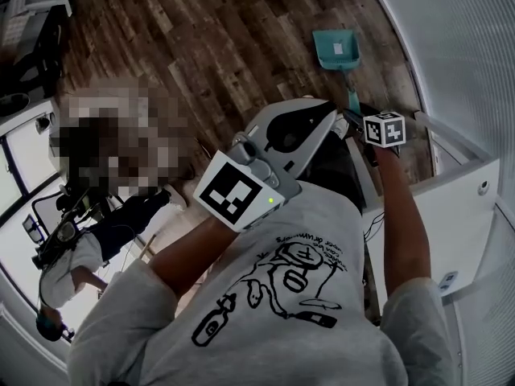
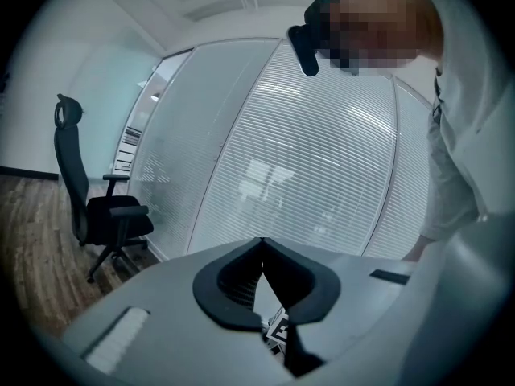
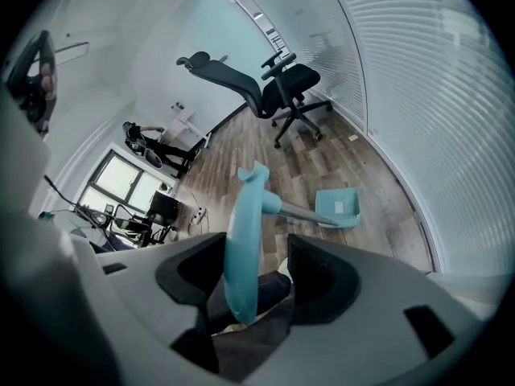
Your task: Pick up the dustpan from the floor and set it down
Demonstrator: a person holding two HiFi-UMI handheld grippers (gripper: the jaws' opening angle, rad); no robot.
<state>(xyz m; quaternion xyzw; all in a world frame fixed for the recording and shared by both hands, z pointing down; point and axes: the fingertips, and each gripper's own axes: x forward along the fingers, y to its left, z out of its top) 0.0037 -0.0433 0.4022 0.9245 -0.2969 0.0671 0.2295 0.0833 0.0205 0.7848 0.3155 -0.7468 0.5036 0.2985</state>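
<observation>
Dustpan [image 1: 336, 51] rests on the floor [image 1: 201, 47] at one o'clock; its handle [image 3: 241, 248] slants back to me

Long axis runs twelve to six; my right gripper [image 3: 257, 252], arm outstretched and angled down, has its jaws wide around the handle without pinching; my left gripper [image 2: 261, 244] is near level, jaws closed, empty.

- R gripper [image 3: 259, 256]: jaws apart, teal handle [image 3: 240, 256] between them, gap on its right.
- Dustpan [image 3: 338, 207] w/ tray on wood floor [image 3: 233, 147].
- Office chair [image 3: 278, 87] beyond, near blinds [image 3: 418, 95].
</observation>
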